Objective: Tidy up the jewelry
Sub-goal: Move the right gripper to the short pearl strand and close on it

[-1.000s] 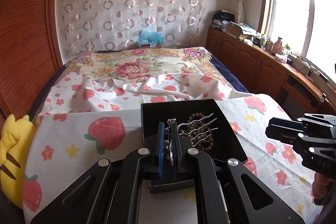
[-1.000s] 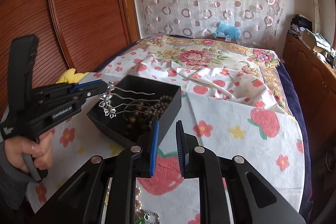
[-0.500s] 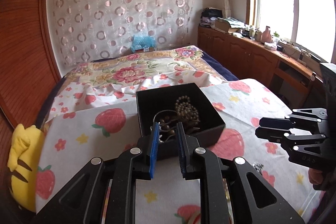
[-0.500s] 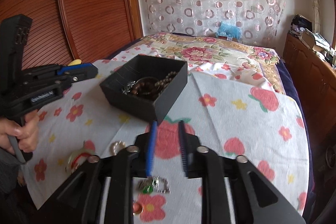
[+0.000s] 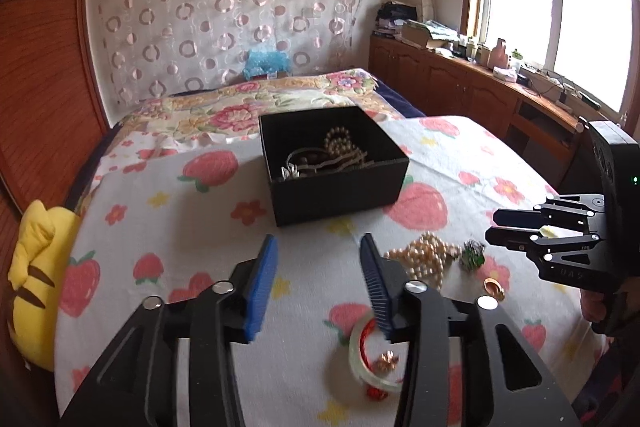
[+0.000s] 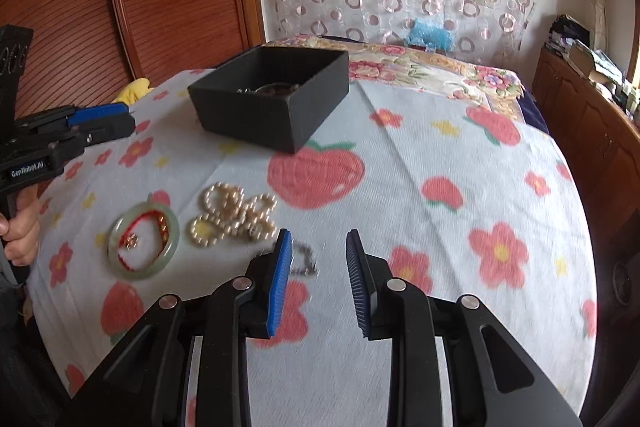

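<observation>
Jewelry partly boxed, partly loose on the strawberry-print cloth

The black box (image 5: 336,163) holds beads and a silver hairpin; near its front lie a pearl strand (image 6: 232,213), a jade bangle (image 6: 144,242), a green brooch (image 5: 472,254) and a gold ring (image 5: 494,287), and a dark chain (image 6: 302,263) lies just beside the right gripper's (image 6: 318,267) left fingertip. The left gripper (image 5: 318,271) hangs over bare cloth (image 6: 400,155), its fingers apart, having just been opening with nothing between them. The right gripper's fingers stand apart too, empty.
</observation>
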`<action>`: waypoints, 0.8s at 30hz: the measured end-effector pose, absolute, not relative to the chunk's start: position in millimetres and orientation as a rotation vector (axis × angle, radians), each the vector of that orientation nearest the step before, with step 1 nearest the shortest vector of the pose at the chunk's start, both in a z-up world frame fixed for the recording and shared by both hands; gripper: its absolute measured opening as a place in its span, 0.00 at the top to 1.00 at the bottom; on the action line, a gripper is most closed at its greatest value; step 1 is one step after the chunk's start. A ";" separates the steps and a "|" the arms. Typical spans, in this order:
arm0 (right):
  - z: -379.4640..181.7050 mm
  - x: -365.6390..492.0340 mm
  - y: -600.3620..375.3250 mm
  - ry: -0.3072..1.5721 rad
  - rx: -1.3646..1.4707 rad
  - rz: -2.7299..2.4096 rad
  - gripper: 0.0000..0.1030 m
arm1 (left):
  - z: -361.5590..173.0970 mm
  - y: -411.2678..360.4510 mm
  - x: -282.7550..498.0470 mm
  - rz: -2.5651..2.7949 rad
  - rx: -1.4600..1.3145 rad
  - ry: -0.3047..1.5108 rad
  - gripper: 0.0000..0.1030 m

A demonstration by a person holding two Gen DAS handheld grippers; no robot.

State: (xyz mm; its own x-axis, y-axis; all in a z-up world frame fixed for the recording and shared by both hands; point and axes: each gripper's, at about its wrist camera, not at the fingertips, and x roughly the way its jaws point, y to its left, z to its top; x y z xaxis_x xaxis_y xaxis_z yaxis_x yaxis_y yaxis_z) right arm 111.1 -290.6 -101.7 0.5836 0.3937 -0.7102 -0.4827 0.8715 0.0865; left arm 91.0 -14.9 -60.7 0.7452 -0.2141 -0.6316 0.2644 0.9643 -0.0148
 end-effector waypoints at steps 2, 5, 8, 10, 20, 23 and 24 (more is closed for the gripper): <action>-104.3 101.2 -292.6 0.797 -0.103 0.513 0.70 | -66.4 -14.5 84.4 -0.266 0.073 0.694 0.46; -102.7 88.4 -294.8 0.787 -0.077 0.517 0.70 | -73.2 -17.1 76.1 -0.272 0.082 0.713 0.35; -101.0 78.7 -295.4 0.784 -0.067 0.523 0.70 | -78.7 -23.7 69.1 -0.279 0.106 0.730 0.25; -102.1 71.6 -295.2 0.790 -0.064 0.529 0.70 | -82.9 -29.3 64.7 -0.296 0.117 0.746 0.24; -108.4 49.1 -289.2 0.801 -0.085 0.530 0.70 | -99.6 -55.8 59.3 -0.352 0.168 0.799 0.20; -108.5 47.4 -285.2 0.794 -0.110 0.517 0.70 | -104.5 -58.7 61.0 -0.353 0.173 0.820 0.20; -108.6 46.8 -283.8 0.793 -0.117 0.516 0.70 | -105.9 -60.4 61.4 -0.354 0.178 0.826 0.20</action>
